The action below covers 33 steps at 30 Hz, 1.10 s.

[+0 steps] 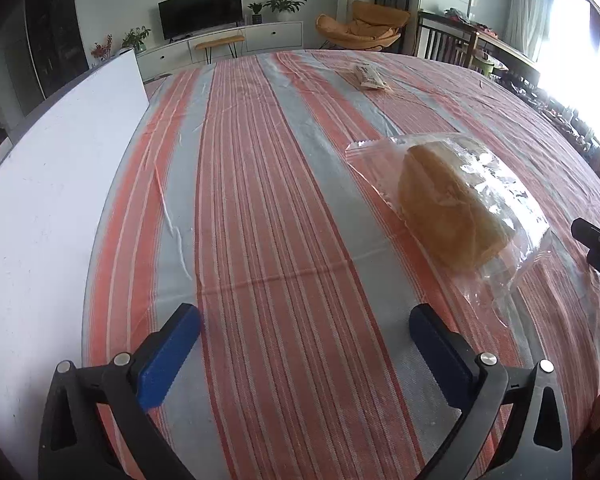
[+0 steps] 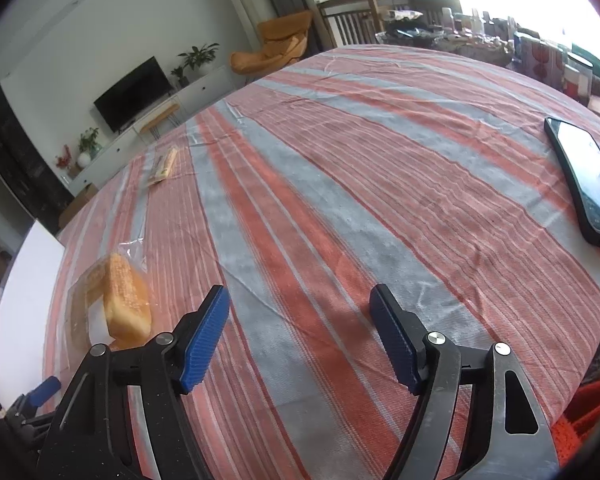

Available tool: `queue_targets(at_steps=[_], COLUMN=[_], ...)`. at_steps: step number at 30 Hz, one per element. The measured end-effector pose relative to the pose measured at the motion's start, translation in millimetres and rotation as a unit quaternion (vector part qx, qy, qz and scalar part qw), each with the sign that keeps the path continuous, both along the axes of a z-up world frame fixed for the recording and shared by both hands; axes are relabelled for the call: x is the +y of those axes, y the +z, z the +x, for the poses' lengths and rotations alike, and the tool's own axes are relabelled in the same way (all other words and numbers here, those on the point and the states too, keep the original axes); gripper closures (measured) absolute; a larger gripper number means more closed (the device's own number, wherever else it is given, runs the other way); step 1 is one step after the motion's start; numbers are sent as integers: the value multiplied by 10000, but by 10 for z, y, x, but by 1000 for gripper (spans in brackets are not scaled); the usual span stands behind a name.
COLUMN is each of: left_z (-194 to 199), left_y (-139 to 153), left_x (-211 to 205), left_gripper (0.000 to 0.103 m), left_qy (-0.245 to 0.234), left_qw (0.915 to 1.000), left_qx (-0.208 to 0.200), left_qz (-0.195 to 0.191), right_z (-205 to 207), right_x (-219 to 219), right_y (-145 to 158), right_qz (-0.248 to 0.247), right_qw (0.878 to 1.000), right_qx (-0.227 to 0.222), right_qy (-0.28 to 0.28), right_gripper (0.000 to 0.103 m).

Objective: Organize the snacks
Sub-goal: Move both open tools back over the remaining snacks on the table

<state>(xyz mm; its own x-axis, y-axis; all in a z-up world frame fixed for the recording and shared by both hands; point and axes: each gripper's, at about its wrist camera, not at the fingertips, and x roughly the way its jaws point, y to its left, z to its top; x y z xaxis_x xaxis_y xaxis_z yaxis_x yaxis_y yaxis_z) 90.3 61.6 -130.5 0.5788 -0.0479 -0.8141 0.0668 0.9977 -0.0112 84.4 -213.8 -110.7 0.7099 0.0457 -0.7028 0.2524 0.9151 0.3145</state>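
Observation:
A bread loaf in a clear plastic bag [image 1: 456, 204] lies on the striped tablecloth [image 1: 268, 200], right of and ahead of my left gripper [image 1: 306, 320], which is open and empty. A small wrapped snack bar [image 1: 368, 76] lies at the table's far side. In the right wrist view the bagged bread [image 2: 120, 300] lies to the left of my right gripper [image 2: 300, 300], which is open and empty over the cloth [image 2: 340, 160]. The snack bar [image 2: 164, 166] lies far ahead on the left. Part of the right gripper shows at the left view's right edge [image 1: 598, 248].
A white board [image 1: 52, 184] stands along the table's left edge, also in the right wrist view [image 2: 24, 292]. A black phone [image 2: 588, 180] lies on the cloth at the right. Clutter and chairs [image 2: 480, 36] stand beyond the far right edge.

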Motion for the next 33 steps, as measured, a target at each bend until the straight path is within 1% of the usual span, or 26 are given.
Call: queue_targets(at_steps=[2, 14, 33], left_z=[1, 5, 9], left_y=[-1, -4, -7], left_x=[0, 1, 3], left_gripper=[0, 0, 0], left_qy=[0, -2, -4], left_qw=[10000, 10000, 10000], left_qx=[0, 0, 1], left_qz=[1, -1, -1], right_z=[7, 28, 45], right_x=[17, 69, 108], right_y=[3, -4, -12], right_qz=[-40, -223, -406], right_qw=[10000, 9997, 9991], right_qx=[8, 55, 123], right_qy=[14, 33, 44], right_gripper=[24, 23, 23])
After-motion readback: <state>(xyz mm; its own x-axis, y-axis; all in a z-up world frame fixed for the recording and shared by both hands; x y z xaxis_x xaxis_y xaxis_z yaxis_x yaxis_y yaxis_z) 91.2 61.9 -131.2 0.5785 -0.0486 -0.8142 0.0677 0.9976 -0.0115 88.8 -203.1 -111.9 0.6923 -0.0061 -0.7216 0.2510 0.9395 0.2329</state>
